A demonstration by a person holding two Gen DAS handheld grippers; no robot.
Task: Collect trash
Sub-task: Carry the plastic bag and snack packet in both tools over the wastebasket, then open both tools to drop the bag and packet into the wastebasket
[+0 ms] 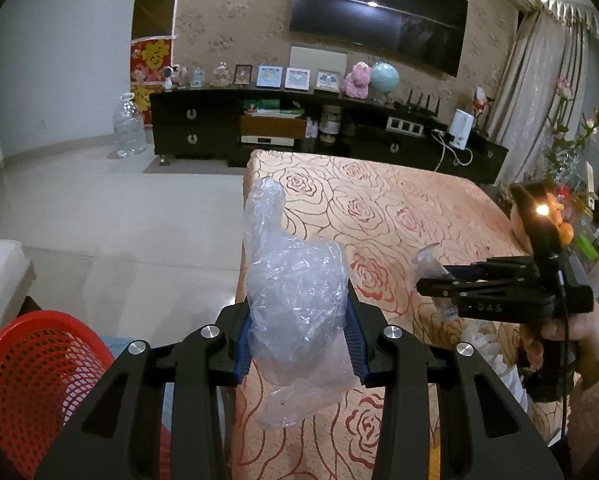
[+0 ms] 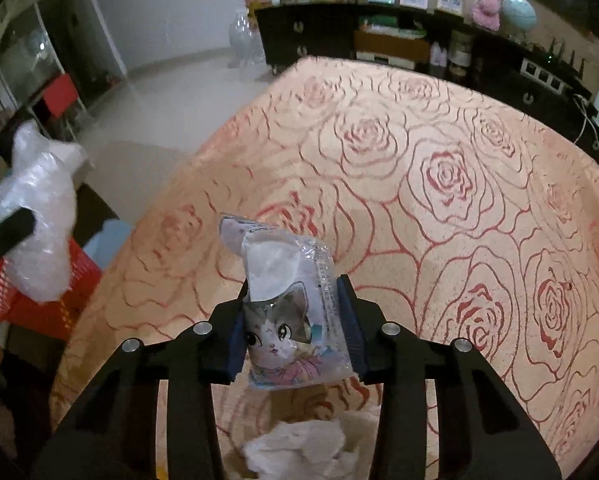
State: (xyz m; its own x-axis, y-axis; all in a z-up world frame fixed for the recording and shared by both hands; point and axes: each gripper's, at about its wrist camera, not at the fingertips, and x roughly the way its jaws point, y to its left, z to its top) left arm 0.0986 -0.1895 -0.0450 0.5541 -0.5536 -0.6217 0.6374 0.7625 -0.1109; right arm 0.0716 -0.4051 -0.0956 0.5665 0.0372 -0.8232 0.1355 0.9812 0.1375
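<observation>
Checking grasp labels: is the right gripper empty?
No: the right gripper has its fingers closed on a cat-print wrapper.

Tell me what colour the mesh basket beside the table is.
Red. The basket shows best in the left wrist view, at lower left.

The bench (image 2: 439,184) wears a peach cloth traced all over with red rose outlines. The crumpled plastic bag (image 1: 295,296) is clear and milky. The tissue wrapper (image 2: 287,308) is see-through with a white panel and a printed grey-and-white cartoon cat in pink. Both the left gripper (image 1: 299,340) and the right gripper (image 2: 295,332) are black with blue pads. The mesh basket (image 1: 35,376) is bright red. A crumpled tissue (image 2: 299,448) is white. The floor (image 1: 119,208) is pale glossy tile.
</observation>
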